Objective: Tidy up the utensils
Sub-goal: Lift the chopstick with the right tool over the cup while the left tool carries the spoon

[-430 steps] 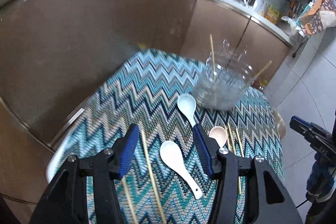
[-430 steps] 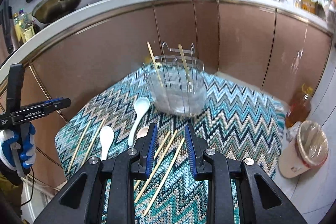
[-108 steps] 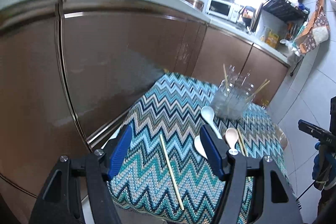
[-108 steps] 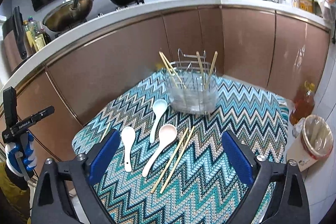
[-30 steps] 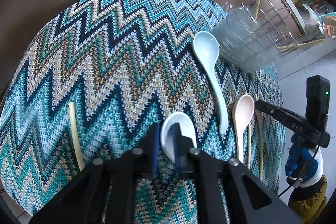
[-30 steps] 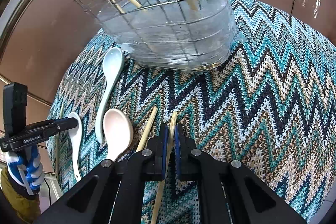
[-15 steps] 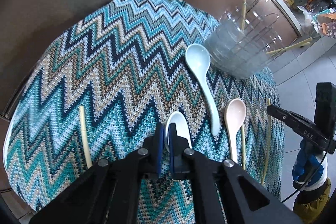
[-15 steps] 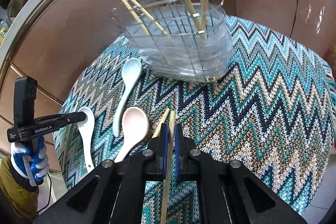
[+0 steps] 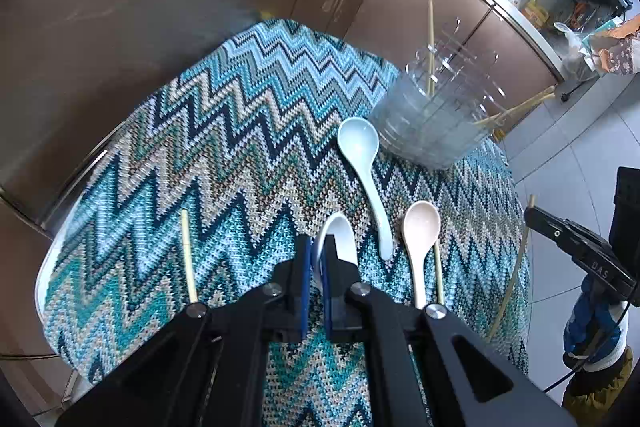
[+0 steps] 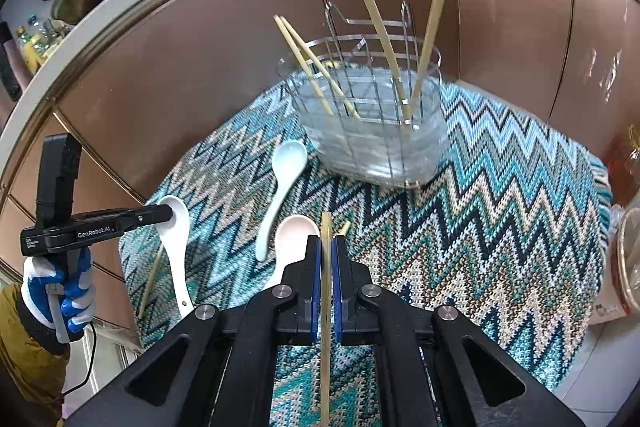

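Observation:
My left gripper (image 9: 315,247) is shut on a white spoon (image 9: 340,233) and holds it off the cloth; it also shows in the right wrist view (image 10: 176,227). My right gripper (image 10: 326,247) is shut on a bamboo chopstick (image 10: 326,307), lifted above the table. A clear utensil holder (image 10: 380,131) with several chopsticks stands at the far side; it also shows in the left wrist view (image 9: 432,123). A pale blue spoon (image 9: 362,163) and a pink spoon (image 9: 420,239) lie on the zigzag cloth (image 9: 200,131).
One chopstick (image 9: 188,255) lies near the cloth's left edge and another (image 9: 438,273) beside the pink spoon. Brown cabinets (image 10: 200,59) curve behind the table. A bin with a bag (image 10: 624,259) stands on the floor at right.
Both grippers have risen and pulled back from the table, the left with the white spoon and the right with the chopstick, so the holder sits farther off.

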`<state>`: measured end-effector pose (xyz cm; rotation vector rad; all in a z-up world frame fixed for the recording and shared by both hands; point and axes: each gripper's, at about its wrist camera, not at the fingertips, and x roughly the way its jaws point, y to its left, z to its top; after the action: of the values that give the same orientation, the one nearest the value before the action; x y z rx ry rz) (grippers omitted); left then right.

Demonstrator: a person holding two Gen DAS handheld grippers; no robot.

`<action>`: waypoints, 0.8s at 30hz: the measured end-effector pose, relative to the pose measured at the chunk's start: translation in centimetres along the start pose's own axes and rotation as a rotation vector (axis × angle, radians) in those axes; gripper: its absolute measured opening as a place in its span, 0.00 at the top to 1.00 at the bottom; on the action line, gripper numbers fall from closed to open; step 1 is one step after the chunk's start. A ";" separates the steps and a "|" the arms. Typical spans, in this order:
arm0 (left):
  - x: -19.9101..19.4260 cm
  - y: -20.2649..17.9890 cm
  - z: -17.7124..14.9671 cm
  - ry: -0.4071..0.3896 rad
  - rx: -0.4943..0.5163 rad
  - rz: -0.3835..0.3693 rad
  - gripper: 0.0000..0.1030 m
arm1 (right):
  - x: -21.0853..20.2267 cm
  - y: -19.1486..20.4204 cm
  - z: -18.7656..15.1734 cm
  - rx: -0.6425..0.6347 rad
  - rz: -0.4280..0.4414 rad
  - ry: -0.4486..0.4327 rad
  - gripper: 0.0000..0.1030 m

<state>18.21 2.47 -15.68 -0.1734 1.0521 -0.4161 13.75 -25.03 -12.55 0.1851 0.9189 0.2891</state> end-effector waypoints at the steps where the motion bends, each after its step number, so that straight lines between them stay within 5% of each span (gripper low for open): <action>1: -0.4 0.0 0.0 -0.008 -0.001 0.001 0.96 | -0.6 0.1 0.3 -0.007 -0.001 -0.011 0.95; 12: -6.5 -1.4 1.5 -0.150 0.002 -0.002 0.96 | -7.4 2.7 2.7 -0.077 0.013 -0.169 0.95; 24: -12.7 -7.9 8.4 -0.416 0.055 -0.011 0.96 | -16.9 4.8 9.5 -0.136 -0.035 -0.534 0.95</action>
<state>18.19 0.04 1.28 -0.2065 0.6307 -0.3973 10.91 -26.31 7.21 0.1119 0.3722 0.2514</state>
